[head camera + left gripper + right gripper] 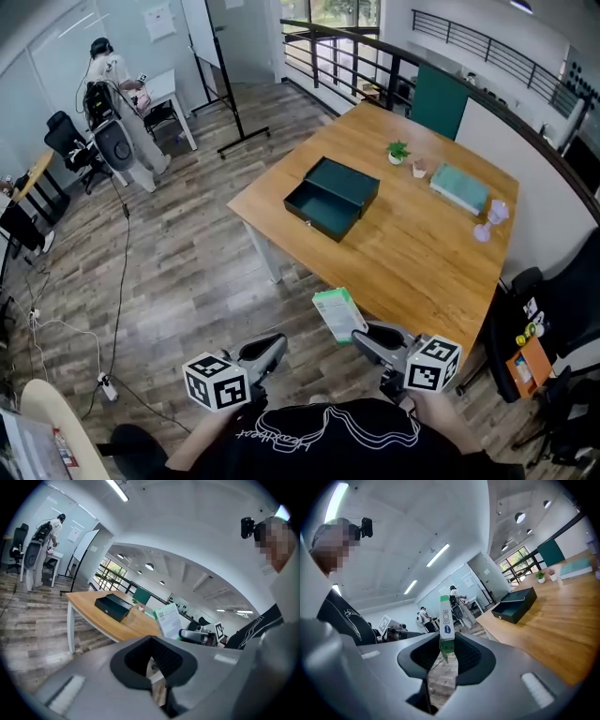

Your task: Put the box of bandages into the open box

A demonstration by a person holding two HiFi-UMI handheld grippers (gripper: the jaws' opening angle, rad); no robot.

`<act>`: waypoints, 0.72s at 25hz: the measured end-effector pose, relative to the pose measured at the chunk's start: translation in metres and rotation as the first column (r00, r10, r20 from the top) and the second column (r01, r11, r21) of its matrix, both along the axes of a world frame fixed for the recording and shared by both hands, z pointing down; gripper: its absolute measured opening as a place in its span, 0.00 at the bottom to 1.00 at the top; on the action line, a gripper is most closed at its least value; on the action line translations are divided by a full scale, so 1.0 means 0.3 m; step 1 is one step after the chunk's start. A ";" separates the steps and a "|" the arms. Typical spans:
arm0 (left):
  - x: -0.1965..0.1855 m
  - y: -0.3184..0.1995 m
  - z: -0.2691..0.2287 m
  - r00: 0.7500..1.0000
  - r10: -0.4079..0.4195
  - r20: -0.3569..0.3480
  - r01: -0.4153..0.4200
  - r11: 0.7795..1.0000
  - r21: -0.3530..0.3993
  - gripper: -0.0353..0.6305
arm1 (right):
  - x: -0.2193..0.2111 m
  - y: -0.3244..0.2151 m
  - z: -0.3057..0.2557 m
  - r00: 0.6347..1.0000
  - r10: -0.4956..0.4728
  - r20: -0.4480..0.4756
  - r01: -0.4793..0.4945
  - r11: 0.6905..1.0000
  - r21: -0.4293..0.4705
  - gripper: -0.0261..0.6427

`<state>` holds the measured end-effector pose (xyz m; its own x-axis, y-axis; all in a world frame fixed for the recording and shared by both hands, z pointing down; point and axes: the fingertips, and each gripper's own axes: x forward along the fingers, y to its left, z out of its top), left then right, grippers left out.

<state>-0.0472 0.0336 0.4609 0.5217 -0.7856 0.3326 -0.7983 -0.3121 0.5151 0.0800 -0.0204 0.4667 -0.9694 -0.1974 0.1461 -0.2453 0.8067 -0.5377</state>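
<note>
The box of bandages (337,312), white with green trim, is held in the air just off the near edge of the wooden table (422,262). My right gripper (361,336) is shut on its lower end; in the right gripper view the box (446,620) stands upright between the jaws of my right gripper (446,641). The open box (330,197), dark green with its lid back, sits on the table's far left part, well beyond the bandages. My left gripper (275,345) hangs over the floor to the left, its jaws shut and empty. From there I see the bandage box (168,619) and the open box (112,605).
On the table's far right are a small potted plant (397,151), a little cup (419,170), a teal flat box (459,188) and a pale pink object (489,221). A black chair (553,300) stands right of the table. A person (108,67) works at a desk far left; cables cross the floor.
</note>
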 end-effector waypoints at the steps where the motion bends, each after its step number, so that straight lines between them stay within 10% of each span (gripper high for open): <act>1: -0.014 -0.026 -0.007 1.000 -0.005 0.000 0.005 1.000 0.007 0.05 | -0.015 -0.028 -0.006 1.000 -0.003 -0.002 0.003 1.000 0.009 0.22; 18: -0.134 -0.347 0.025 0.995 0.077 -0.066 -0.077 0.997 -0.009 0.05 | -0.184 -0.358 -0.008 0.996 0.071 -0.051 -0.068 0.996 0.055 0.22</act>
<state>-0.0874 -0.0704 0.4683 0.6016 -0.7386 0.3042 -0.7363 -0.3651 0.5697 0.0247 -0.1278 0.4644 -0.9443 -0.2726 0.1845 -0.3286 0.8140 -0.4790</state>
